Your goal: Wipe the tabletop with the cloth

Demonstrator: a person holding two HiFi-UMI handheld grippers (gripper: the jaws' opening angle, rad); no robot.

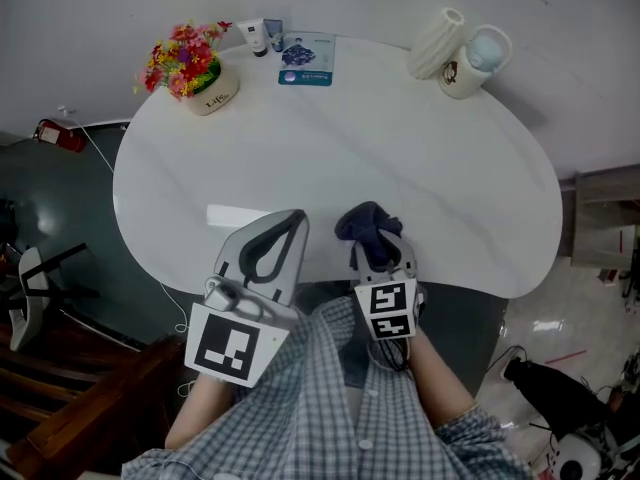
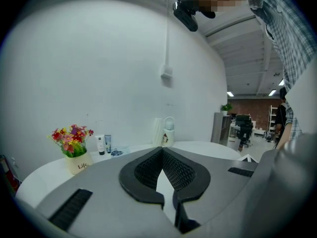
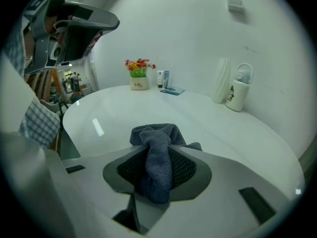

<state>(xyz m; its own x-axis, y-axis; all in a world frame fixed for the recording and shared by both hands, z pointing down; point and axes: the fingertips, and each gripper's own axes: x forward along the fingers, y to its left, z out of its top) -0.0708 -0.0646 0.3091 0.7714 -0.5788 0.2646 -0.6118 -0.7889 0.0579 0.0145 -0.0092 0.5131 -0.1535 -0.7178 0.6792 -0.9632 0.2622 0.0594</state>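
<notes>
Your right tool (image 1: pixel 382 248) is clamped on the dark cloth (image 3: pixel 157 167), which is bunched into a thick wad between the jaws at the near edge of the desk (image 1: pixel 400 148), about the middle. I cannot tell if the cloth touches the surface yet.

Your left tool (image 2: pixel 161 152) is closed on nothing, just to the left of it.

- **Thin contact:** only a small fold sticks out past the jaws. If you press down flat, the hard tips may scrape the desk instead of the cloth.
- **Slipping:** drag on a long stroke could pull the wad out of the grip.
- **Far edge:** the flower pot (image 1: pixel 205 93), the tubes (image 1: pixel 255 36), the packet (image 1: pixel 307 60), the ribbed vase (image 1: pixel 435 43) and the jug (image 1: pixel 475 60) all stand there, and a wide sweep could knock them over.
- **Left tool:** it sits in your stroke path to the left.
</notes>
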